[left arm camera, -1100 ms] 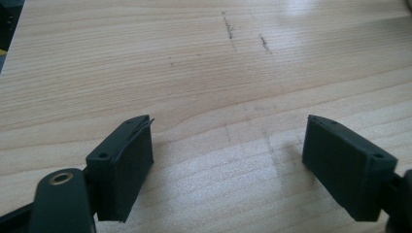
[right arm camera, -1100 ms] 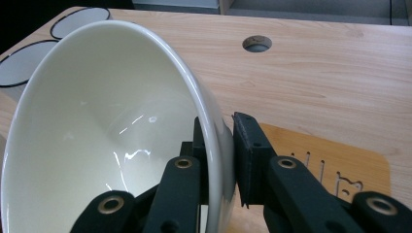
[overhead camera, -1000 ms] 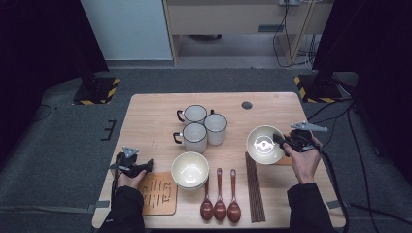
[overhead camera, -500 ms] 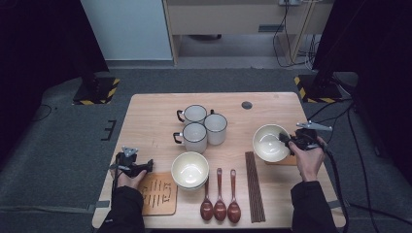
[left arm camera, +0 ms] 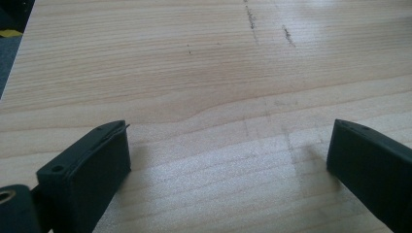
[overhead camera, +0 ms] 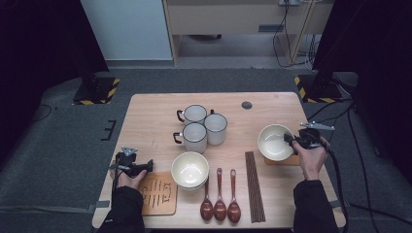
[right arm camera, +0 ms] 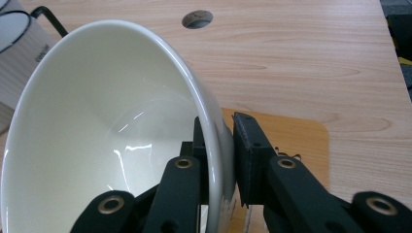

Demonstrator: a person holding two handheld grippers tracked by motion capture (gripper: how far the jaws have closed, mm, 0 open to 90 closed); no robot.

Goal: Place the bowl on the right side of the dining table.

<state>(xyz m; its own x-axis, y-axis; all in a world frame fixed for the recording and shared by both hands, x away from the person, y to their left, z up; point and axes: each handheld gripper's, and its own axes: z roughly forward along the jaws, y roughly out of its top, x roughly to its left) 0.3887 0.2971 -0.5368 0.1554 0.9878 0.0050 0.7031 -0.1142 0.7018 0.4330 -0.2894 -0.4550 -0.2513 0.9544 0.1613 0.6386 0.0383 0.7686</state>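
1. Your right hand-held gripper (right arm camera: 221, 160) is clamped on the rim of the white bowl (overhead camera: 274, 141), one jaw inside, one outside; the bowl is tilted over the wooden coaster (overhead camera: 286, 159).
2. Your left hand-held gripper (overhead camera: 130, 165) has just been opening; its jaws stand wide with nothing between them, over bare worktop (left arm camera: 204, 73).
3. Risk: the glazed rim is thin and smooth, so the bowl may pivot or slip out.
4. Risk: lowered while tilted, it may land edge-first, rock off the coaster, or knock the chopsticks (overhead camera: 254, 187).
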